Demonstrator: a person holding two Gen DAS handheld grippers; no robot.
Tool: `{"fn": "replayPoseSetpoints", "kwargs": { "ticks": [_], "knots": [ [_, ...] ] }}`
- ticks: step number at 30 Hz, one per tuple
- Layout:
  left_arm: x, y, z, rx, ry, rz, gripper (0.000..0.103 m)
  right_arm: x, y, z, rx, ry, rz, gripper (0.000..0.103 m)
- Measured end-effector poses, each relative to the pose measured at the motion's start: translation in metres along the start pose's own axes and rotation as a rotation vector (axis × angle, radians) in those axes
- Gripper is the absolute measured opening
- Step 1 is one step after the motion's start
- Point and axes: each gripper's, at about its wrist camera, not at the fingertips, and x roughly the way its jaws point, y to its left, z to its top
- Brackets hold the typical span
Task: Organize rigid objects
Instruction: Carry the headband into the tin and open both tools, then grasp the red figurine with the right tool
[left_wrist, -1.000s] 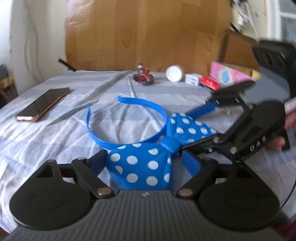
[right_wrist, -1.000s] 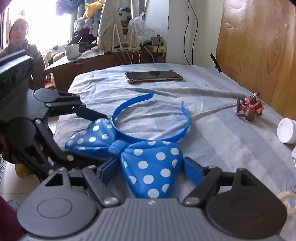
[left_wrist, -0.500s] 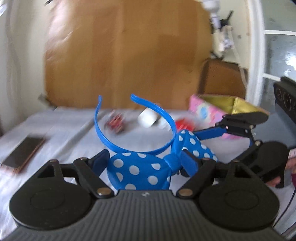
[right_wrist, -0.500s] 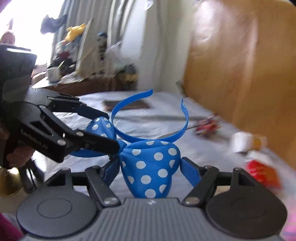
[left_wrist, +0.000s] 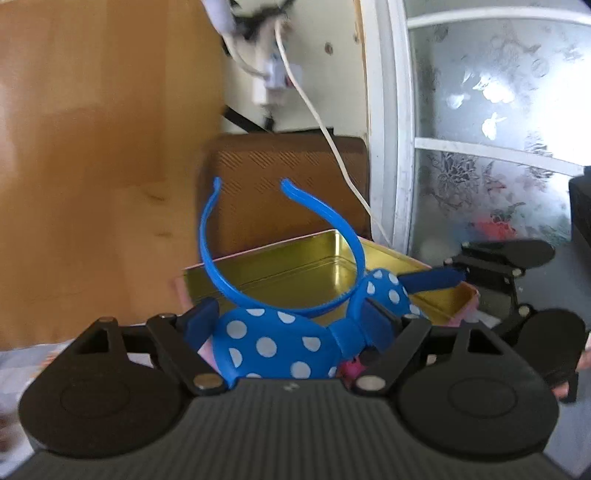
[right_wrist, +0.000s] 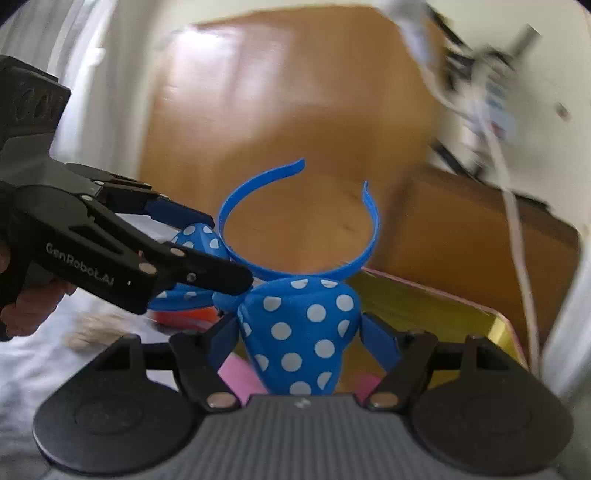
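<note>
My left gripper clamps one polka-dot lobe of the blue bow headband, and my right gripper clamps the other lobe. One second ago the headband lay flat on the striped bedsheet; it is now lifted clear, band arc pointing to 12 o'clock. The open gold-lined tin box, formerly at 2 o'clock and far, now sits directly behind the headband in the left wrist view and at 3 o'clock in the right wrist view.
</note>
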Motion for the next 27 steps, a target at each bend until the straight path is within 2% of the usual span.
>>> {"fn": "replayPoseSetpoints", "kwargs": {
  "ticks": [2, 4, 5, 7, 12, 14, 16, 17, 20, 24, 27],
  "knots": [
    [0.034, -0.006, 0.002, -0.016, 0.049, 0.029, 0.086, 0.022, -0.024, -0.007, 0.061, 0.043, -0.026, 0.073],
    [0.052, -0.007, 0.001, -0.026, 0.095, 0.097, 0.085, 0.038, -0.039, -0.012, 0.115, 0.054, -0.117, 0.086],
    [0.052, -0.004, 0.0, -0.048, 0.106, 0.115, 0.085, 0.044, -0.044, -0.014, 0.134, 0.044, -0.156, 0.086],
    [0.034, 0.002, -0.005, -0.083, 0.086, 0.095, 0.085, 0.045, -0.053, -0.017, 0.189, 0.03, -0.15, 0.079],
    [-0.049, 0.023, -0.035, -0.13, 0.047, 0.091, 0.086, 0.022, -0.043, -0.018, 0.246, -0.06, -0.147, 0.078],
    [-0.08, 0.035, -0.056, -0.144, 0.059, 0.129, 0.086, 0.012, -0.031, -0.014, 0.271, -0.096, -0.112, 0.074],
    [-0.11, 0.052, -0.081, -0.189, 0.073, 0.177, 0.086, 0.01, -0.022, -0.003, 0.286, -0.121, -0.055, 0.065],
    [-0.122, 0.064, -0.092, -0.217, 0.087, 0.207, 0.086, 0.006, -0.012, 0.002, 0.288, -0.135, -0.024, 0.065],
    [-0.154, 0.1, -0.123, -0.297, 0.123, 0.347, 0.086, 0.002, 0.025, 0.019, 0.263, -0.151, 0.071, 0.061],
    [-0.19, 0.142, -0.151, -0.331, 0.135, 0.551, 0.086, 0.018, 0.079, 0.039, 0.244, -0.12, 0.214, 0.061],
    [-0.211, 0.167, -0.163, -0.356, 0.136, 0.62, 0.086, 0.048, 0.127, 0.057, 0.236, -0.074, 0.302, 0.061]
  ]
}}
